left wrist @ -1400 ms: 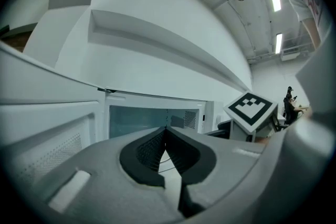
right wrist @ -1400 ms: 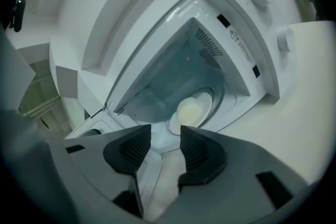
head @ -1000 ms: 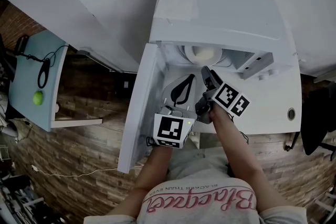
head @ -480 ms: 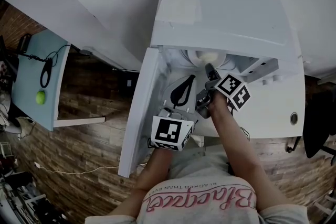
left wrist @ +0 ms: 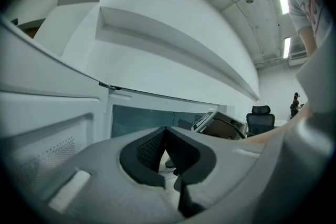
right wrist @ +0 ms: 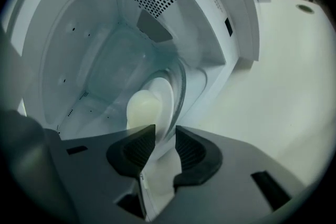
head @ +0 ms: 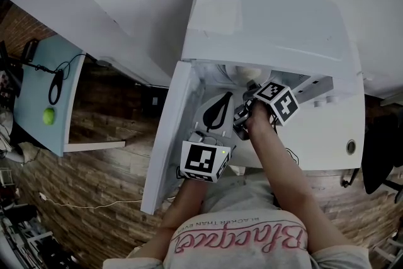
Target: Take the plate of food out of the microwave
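The white microwave stands on a white counter with its door swung open to the left. Inside, a white plate with a pale mound of food rests on the glass turntable. In the head view only the plate's near rim shows. My right gripper reaches into the cavity, and its jaws are closing with the plate's near rim between them. My left gripper hangs beside the door, in front of the opening. Its pads meet at the tips with nothing between them.
The open door bounds the left side of the cavity. A light blue side table at far left carries a green ball and a black cable. A black office chair stands at the right, and the floor below looks like brick.
My right gripper has moved forward into the microwave, up to the plate. The left gripper has hardly shifted.
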`<state>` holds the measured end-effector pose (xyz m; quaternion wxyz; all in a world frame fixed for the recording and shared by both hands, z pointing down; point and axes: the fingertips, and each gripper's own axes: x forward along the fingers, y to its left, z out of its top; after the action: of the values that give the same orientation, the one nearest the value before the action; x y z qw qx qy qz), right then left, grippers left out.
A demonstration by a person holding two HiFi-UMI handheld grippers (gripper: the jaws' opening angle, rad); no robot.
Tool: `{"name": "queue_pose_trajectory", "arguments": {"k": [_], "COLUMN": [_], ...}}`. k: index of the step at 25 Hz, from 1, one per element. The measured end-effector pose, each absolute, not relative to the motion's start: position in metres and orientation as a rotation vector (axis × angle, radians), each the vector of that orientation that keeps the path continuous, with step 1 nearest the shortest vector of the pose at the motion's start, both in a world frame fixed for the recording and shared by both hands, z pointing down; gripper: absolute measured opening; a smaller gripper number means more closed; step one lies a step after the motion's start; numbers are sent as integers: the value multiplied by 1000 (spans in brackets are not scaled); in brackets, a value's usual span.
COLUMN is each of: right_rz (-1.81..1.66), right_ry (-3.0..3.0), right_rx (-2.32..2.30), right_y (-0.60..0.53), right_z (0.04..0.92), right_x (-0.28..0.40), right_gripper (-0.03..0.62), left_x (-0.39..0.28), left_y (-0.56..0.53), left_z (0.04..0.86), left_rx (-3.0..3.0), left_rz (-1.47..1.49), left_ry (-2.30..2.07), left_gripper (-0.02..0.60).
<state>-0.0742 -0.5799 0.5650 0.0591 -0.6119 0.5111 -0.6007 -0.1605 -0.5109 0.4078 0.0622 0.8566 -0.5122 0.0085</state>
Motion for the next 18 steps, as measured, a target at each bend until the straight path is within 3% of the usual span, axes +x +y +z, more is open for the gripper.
{"name": "queue_pose_trajectory", "arguments": {"k": [10, 13, 18], "right_rz": [-1887, -1863, -1824], "right_ry": [1496, 1498, 1493], "right_rx": [-1581, -1468, -1352], "right_y": [-568, -572, -572], "right_z": [566, 563, 561], "right_x": [-71, -72, -70], "right_gripper": [113, 49, 32], "left_x": [-161, -161, -159], "left_y": [-508, -507, -503], "left_z": [410, 412, 415], "left_rx": [2592, 2592, 2594], "left_rz": [19, 24, 35], "left_ry": [-1540, -1535, -1526], "left_gripper": [6, 6, 6]}}
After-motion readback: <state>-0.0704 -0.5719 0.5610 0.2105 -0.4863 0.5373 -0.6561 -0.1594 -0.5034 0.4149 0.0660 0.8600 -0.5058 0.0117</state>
